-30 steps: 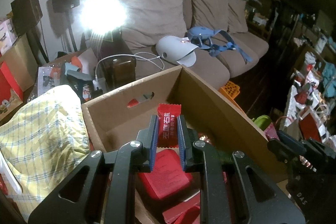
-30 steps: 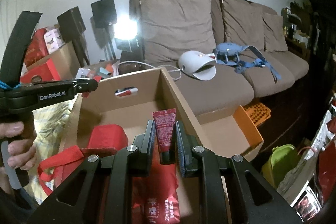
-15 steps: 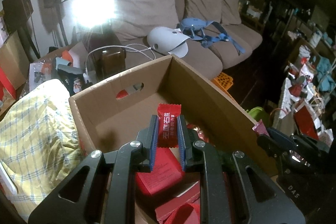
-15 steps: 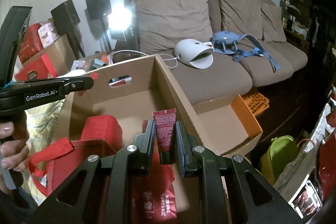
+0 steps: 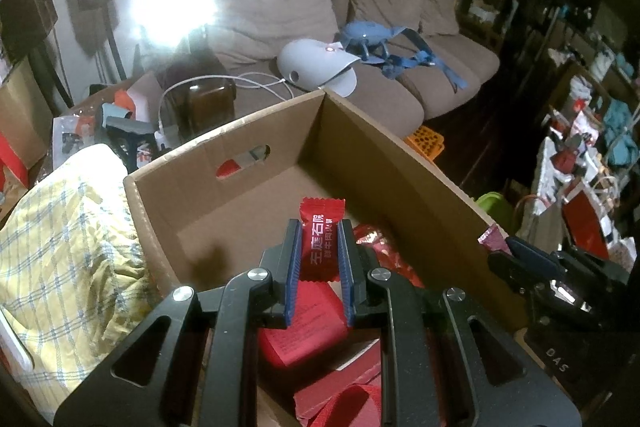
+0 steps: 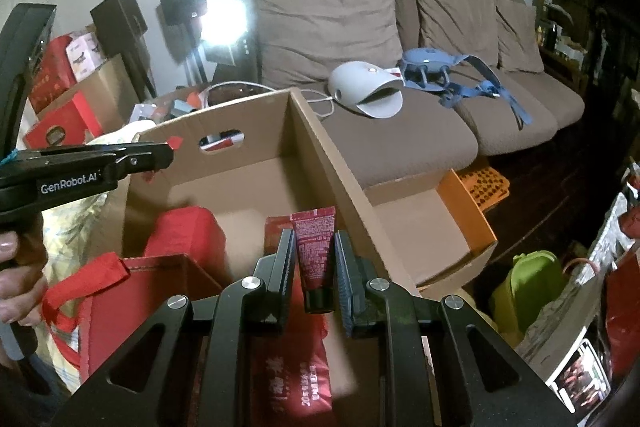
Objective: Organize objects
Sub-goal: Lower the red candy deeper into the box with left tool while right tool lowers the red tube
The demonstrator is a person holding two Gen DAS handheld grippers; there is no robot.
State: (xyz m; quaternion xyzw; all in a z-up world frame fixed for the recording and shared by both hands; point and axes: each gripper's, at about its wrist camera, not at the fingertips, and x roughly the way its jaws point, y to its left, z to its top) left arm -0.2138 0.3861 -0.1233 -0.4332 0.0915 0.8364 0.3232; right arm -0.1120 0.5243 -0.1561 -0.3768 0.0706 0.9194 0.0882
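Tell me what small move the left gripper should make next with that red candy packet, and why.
Probably lower it a little, then open. The left gripper is shut on the red candy packet and sits above the open cardboard box, whose far floor looks bare.

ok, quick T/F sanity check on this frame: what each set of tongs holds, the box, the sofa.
1. The left tongs grip a red candy wrapper. True.
2. The right tongs are empty. False: they clamp a dark red tube, cap toward the camera.
3. The cardboard box already holds red items. True.
4. The box's far end wall has no opening. False: it has a handle cutout.
5. A white domed device lies on the sofa. True.
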